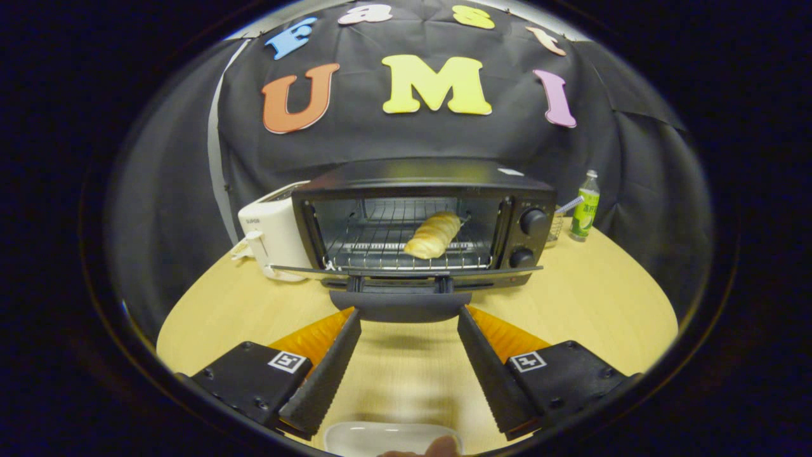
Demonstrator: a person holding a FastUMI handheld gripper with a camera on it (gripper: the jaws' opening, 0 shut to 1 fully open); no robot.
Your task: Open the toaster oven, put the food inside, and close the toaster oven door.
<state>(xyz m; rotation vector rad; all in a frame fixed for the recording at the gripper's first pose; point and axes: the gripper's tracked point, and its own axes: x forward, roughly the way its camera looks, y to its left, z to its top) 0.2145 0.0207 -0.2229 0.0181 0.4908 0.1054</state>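
Golden and flaky-looking, the bread roll [433, 234] already lies on the wire rack [380, 244] inside the toaster oven [422, 219], straight ahead of the gripper [409, 320] and beyond the door. The door [406, 271] hangs fully down, nearly level, and its dark handle [401, 306] juts toward the tool, sitting just at the fingertips and spanning the gap between them. The gripper's fingers stand wide apart with nothing held; whether the tips actually touch the handle's ends I cannot tell.

With the food in place, what seems left is shutting the door. That door looks like glass in a metal frame: stiff, hinged at the bottom, fairly light, likely to swing easily and then snap home. The handle is the sensible place to act on, either pinched across its bar or pushed up from beneath. The oven itself may slide on the smooth wooden table [602, 304] if shoved hard. Beside the oven stands a white toaster [273, 231] on the left and a green bottle [585, 209] on the right. Below the fingers lies a white plate [374, 438].
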